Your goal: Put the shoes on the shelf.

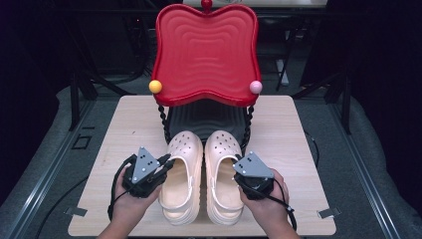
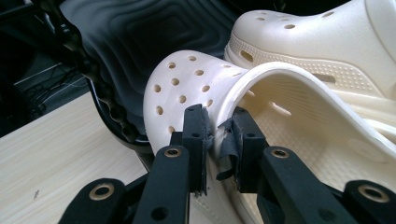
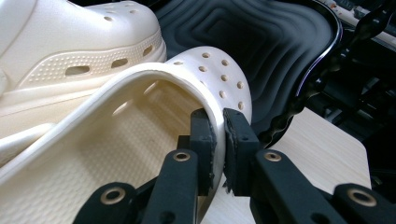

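Two cream clogs stand side by side on the wooden worktop (image 1: 293, 129), toes pointing toward the far edge and heels toward the near edge, roughly midway between the left and right edges. Their toes reach just under the front of a black ribbed tray (image 1: 206, 119) that sits at the far edge, below a red wavy-edged tray (image 1: 206, 50) carried on twisted black posts.

The left gripper (image 1: 166, 164) comes in from the near left, held in the person's left hand (image 1: 130, 204). Its jaws are pinching the outer side wall of the left clog (image 1: 181, 189), beside the opening: in the left gripper view one jaw lies outside the perforated upper of the left clog (image 2: 187, 88) and the other inside the rim, the wall squeezed between the pads so the rim bends in a curve.

The right gripper (image 1: 238, 160) comes in from the near right, held in the right hand (image 1: 268, 206). Its jaws grip the outer side wall of the right clog (image 1: 221, 149) in the same way: in the right gripper view one jaw sits inside the opening of the right clog (image 3: 140, 140) and the other outside against the holed upper, with the thin wall clamped between them.

Each gripper view also shows the other clog just beside the held one, and the black tray right behind the toes. From the pictures I cannot tell whether the soles are resting on the worktop or lifted off it.
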The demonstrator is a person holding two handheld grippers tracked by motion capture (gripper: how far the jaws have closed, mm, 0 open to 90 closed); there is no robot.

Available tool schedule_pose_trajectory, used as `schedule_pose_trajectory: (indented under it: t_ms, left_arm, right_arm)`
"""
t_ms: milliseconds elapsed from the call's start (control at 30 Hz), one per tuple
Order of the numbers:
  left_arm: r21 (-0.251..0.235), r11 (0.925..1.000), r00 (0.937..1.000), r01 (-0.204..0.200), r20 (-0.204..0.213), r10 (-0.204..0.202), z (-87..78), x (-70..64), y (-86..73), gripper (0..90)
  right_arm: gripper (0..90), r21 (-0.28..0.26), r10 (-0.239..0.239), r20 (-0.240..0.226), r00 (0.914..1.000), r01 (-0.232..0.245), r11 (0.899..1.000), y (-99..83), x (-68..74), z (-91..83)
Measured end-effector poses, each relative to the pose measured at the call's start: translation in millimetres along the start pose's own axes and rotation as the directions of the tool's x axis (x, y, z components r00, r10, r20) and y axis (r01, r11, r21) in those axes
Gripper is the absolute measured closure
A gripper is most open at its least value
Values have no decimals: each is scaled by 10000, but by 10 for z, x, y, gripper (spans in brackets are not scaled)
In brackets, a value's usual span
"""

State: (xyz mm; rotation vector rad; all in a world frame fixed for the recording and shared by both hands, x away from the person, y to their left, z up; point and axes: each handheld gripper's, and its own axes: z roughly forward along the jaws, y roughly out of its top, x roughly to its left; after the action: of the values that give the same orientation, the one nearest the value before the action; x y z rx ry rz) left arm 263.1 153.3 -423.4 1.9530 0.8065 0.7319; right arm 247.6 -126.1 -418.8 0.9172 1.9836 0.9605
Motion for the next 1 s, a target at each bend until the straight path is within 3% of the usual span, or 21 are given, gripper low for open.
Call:
schedule_pose_trajectory:
  t_ms: [200, 767, 1000]
  left_arm:
    - [-82, 10000, 10000, 17, -82, -17, 62, 38, 70, 784]
    - [-311, 9995, 9983, -90, -582, 72, 271, 152, 325, 785]
    - [-455, 9989, 9969, -109, -782, 73, 436, 222, 383, 786]
  right_arm:
    - [831, -74, 228, -21, 9997, -228, 9997, 78, -64, 45]
    - [830, -396, 87, 429, 9990, -70, 9992, 276, -161, 266]
    - [830, -469, 478, 367, 9982, -461, 9978, 317, -275, 418]
